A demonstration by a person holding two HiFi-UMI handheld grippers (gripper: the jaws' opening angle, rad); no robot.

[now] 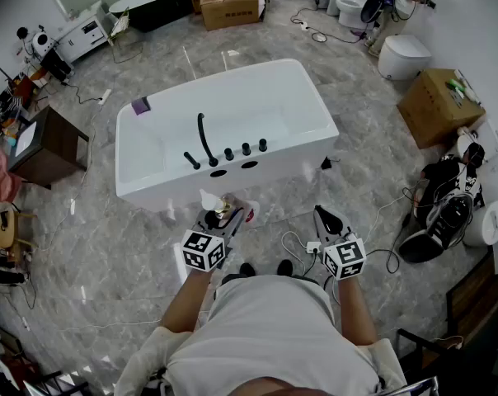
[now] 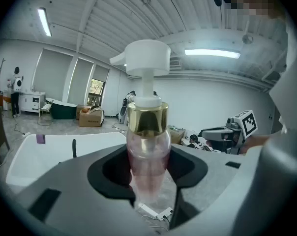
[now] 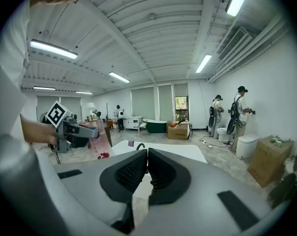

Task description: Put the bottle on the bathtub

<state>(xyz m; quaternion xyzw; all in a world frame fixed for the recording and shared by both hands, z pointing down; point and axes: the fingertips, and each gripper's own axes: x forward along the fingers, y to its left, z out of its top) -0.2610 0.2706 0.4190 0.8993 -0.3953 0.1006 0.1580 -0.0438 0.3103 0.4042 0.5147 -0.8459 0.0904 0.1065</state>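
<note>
You've got the pump bottle (image 2: 147, 146) clamped upright in your left tongs (image 1: 219, 218), jaws closed on its pink body below the gold collar. It hangs just short of the white bathtub (image 1: 232, 81), over the floor by the tub's near wall, so the pickup is done and the placing isn't. A reach forward onto the rim looks like all that's left. Your right tongs (image 3: 145, 170) are pressed together, nothing between them. The count: one bottle, one white tub before you, one black faucet (image 1: 204, 139) on its deck, one small purple object (image 1: 140, 105) on its left corner.
</note>
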